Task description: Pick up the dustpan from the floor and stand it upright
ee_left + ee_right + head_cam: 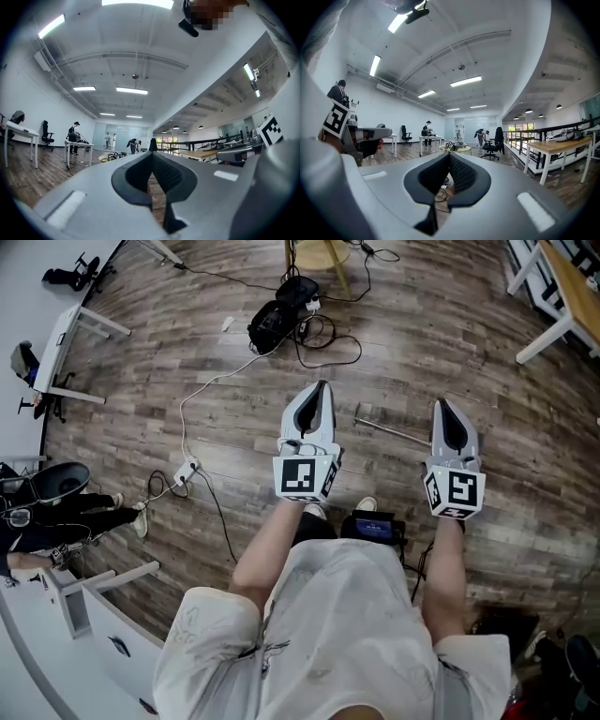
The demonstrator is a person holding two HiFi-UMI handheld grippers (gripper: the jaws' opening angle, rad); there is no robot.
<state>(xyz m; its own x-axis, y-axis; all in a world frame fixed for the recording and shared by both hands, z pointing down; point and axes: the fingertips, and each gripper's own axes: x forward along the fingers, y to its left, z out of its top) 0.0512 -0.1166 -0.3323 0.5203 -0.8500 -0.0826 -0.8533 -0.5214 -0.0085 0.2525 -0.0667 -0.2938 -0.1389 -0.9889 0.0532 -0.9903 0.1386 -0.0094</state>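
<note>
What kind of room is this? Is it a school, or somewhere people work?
Most likely a big open office or workshop where people work. There are white desks, black office chairs, long ceiling lights, and cables trailing over the wooden floor.

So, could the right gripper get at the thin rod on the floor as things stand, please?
Probably not yet. Nothing covers the rod, which lies in the open on the floor. But the right gripper points level, seemingly high above it, with its jaws shut. It would need to come down and open.
</note>
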